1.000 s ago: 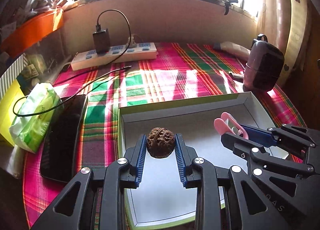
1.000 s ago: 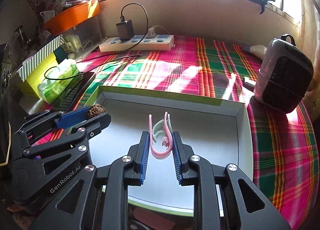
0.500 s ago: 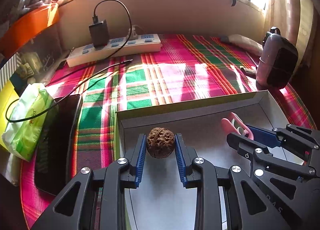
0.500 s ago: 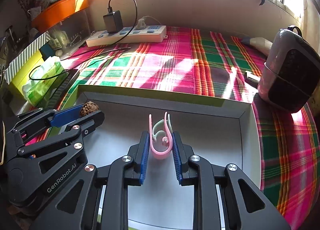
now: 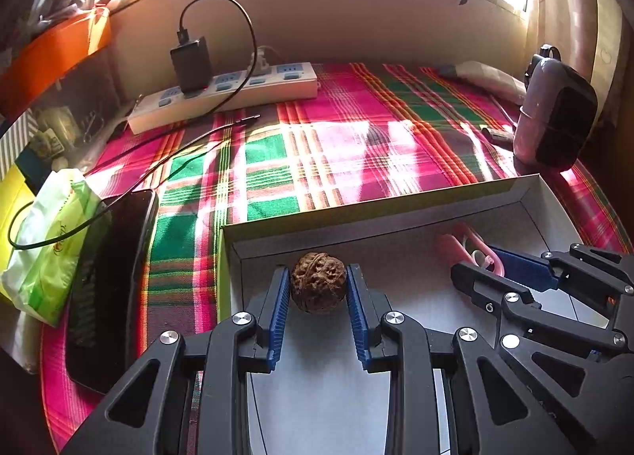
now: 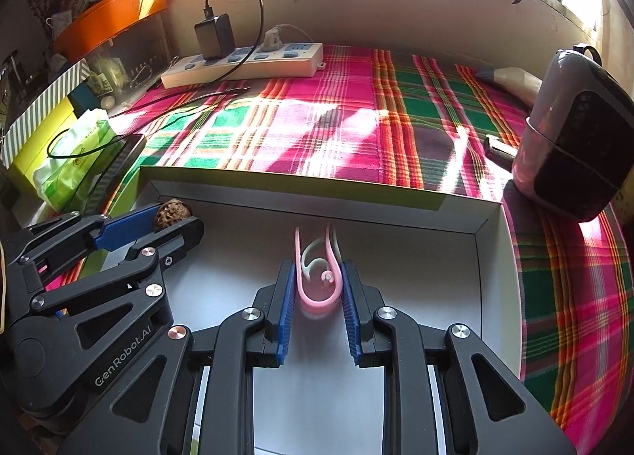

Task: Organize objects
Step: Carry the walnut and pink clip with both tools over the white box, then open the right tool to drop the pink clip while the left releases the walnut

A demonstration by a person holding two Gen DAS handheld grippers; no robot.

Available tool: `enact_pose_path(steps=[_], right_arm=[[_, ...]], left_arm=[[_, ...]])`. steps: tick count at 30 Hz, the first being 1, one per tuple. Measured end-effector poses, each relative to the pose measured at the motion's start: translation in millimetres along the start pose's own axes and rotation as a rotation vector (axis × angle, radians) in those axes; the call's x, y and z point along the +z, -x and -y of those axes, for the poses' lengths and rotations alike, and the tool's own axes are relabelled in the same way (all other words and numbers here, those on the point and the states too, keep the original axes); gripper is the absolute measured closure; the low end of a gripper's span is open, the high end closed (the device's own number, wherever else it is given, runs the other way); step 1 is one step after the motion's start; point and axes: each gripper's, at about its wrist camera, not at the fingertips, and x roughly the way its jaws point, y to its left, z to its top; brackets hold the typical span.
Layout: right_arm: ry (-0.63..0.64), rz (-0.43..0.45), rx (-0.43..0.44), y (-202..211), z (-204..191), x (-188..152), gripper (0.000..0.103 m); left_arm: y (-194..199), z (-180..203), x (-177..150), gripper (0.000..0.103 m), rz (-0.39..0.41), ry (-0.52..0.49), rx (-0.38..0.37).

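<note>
Left claw [image 5: 317, 288]: a walnut [image 5: 318, 287] is being gripped between its pads, above the white box [image 5: 396, 213].
Right claw [image 6: 318, 288]: a pink clip [image 6: 317, 276] is being pinched, over the same box.
Risk: the round walnut is likely being held at few points; slackening could let it roll.
Beyond: plaid cloth [image 5: 337, 146], power strip [image 5: 237, 94].

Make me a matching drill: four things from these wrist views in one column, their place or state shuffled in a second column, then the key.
Things
1. walnut
2. pink clip
3. black charger
4. phone

Places or states
A. plugged into the white power strip
B. lying flat on the plaid cloth, left of the box
C. held by the left hand-held gripper
D. held by the right hand-held gripper

Pairs: 1-C, 2-D, 3-A, 4-B
</note>
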Motion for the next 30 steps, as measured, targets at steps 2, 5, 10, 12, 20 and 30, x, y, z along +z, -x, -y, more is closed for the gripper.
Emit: enact_pose_path(steps=[2, 5, 10, 12, 20, 30], right_arm=[[-0.001, -0.002, -0.002, 0.0, -0.1, 0.1, 0.079], [-0.002, -0.004, -0.005, -0.2, -0.4, 0.5, 0.079], [-0.012, -0.007, -0.005, -0.7, -0.1, 0.8, 0.079], [-0.009, -0.009, -0.006, -0.7, -0.2, 0.8, 0.079], [-0.018, -0.007, 0.007, 2.8, 1.3, -1.1, 0.065], [-0.037, 0.017, -0.007, 16.9, 5.9, -6.3, 0.061]], left_arm=[[-0.1, 0.7, 0.8, 0.076, -0.002, -0.001, 0.006], [-0.8, 1.1, 0.8, 0.076, -0.005, -0.005, 0.005], [-1.4, 1.5, 0.9, 0.076, -0.012, -0.009, 0.015], [-1.1, 2.1, 0.7, 0.076, -0.014, -0.010, 0.019], [0.8, 2.0, -0.2, 0.075, -0.025, -0.006, 0.021], [17.0, -0.6, -6.6, 0.071, -0.007, 0.011, 0.028]])
